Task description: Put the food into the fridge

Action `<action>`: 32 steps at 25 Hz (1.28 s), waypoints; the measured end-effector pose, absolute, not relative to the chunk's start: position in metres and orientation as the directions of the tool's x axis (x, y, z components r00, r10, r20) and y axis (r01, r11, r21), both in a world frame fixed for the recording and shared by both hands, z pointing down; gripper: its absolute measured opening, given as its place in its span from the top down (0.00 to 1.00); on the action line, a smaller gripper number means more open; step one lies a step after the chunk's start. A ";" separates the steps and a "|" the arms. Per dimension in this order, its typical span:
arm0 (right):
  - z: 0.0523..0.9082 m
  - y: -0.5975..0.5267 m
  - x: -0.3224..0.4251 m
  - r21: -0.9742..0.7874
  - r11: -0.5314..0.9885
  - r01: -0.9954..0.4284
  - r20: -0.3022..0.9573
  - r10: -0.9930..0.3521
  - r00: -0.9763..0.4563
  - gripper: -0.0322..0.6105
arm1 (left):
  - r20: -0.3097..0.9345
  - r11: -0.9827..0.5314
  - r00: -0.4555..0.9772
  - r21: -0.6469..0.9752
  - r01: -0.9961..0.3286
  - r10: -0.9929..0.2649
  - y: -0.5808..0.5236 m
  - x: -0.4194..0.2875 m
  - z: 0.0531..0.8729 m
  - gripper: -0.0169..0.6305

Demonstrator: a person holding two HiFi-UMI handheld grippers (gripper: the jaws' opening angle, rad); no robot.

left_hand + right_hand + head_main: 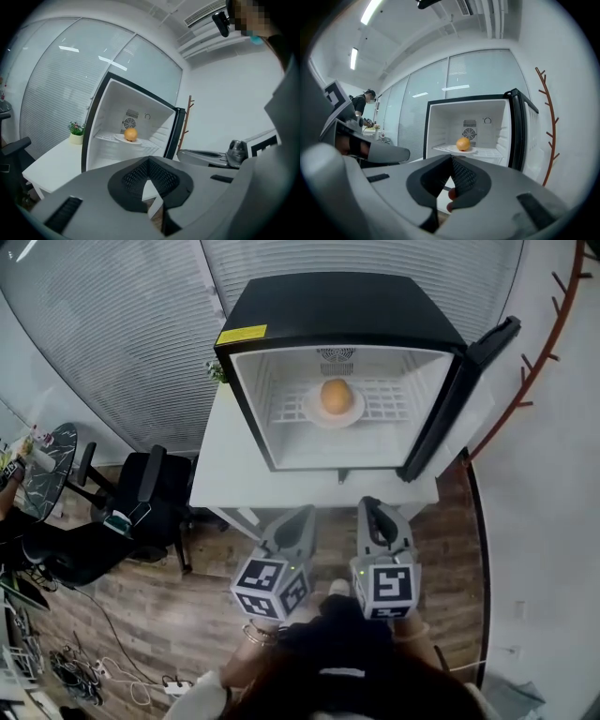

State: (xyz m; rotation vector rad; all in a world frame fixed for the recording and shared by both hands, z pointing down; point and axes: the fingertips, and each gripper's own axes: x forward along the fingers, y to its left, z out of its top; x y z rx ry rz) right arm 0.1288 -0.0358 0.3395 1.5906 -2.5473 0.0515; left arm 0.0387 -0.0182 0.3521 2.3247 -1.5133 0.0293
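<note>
A black mini fridge [342, 310] stands on a white table [225, 474] with its door [459, 395] swung open to the right. Inside, an orange [337, 396] rests on a white plate [309, 411] on the wire shelf. Both show again in the gripper views: orange [131, 134], orange [462, 144], plate [472, 150]. My left gripper [305, 513] and right gripper [371, 505] hover side by side in front of the table's near edge, pointing at the fridge. Each is shut with nothing in it: left gripper [149, 162], right gripper [451, 161].
A small potted plant [76, 131] sits on the table left of the fridge. Black office chairs [141, 493] stand to the left on the wood floor, with cables [89, 676] nearby. A rust-coloured coat rack [548, 122] rises at the right, and a person [362, 104] stands far off.
</note>
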 end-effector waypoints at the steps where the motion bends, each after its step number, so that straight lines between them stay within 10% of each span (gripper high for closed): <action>1: 0.338 -0.031 0.129 0.050 0.434 -0.899 0.126 -0.896 -0.426 0.96 | 0.210 -0.363 0.427 0.286 -0.887 -0.879 -0.012 0.038 0.352 0.97; 32: 0.344 0.145 0.129 0.097 0.455 -0.885 0.124 -0.888 -0.443 0.96 | 0.141 -0.305 0.349 0.264 -0.915 -0.926 0.163 0.023 0.364 0.97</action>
